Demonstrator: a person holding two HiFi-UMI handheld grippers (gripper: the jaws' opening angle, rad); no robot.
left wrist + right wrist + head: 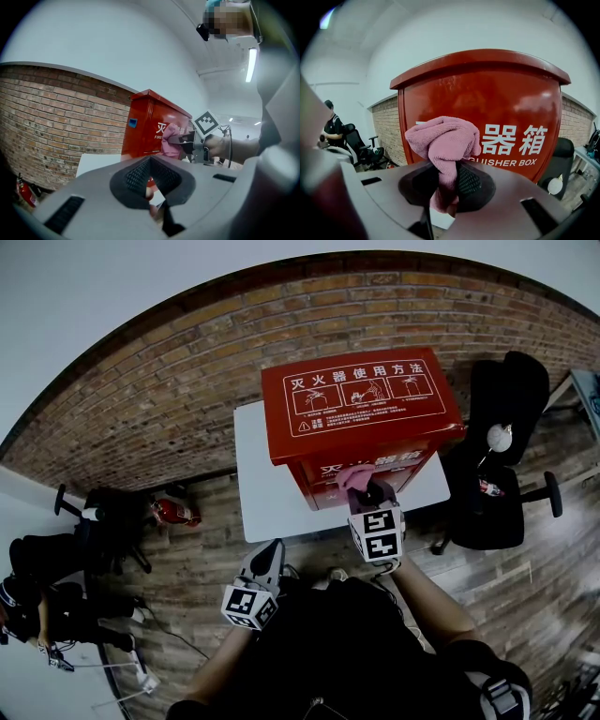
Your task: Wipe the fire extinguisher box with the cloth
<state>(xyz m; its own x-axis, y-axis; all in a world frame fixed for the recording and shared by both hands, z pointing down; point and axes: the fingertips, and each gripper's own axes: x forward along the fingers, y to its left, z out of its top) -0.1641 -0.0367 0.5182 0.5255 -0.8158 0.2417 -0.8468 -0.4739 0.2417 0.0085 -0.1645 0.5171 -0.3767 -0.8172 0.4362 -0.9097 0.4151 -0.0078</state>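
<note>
The red fire extinguisher box (361, 404) stands upright on a white table (267, 484), with white Chinese characters on its lid and front. My right gripper (375, 495) is shut on a bunched pink cloth (356, 476), which is pressed to the box's front face just under the lid. In the right gripper view the cloth (445, 140) bulges out of the gripper (447, 180) against the red front (511, 103). My left gripper (267, 559) hangs low, short of the table's near edge and apart from the box; it is shut on nothing (150, 178). Its view shows the box (145, 126) and cloth (169, 140) from the side.
A brick wall (141, 399) runs behind the table. A black office chair (502, 427) stands close on the right, another chair (103, 517) on the left. A small red extinguisher (173, 512) lies on the wooden floor. A person (28, 596) sits at far left.
</note>
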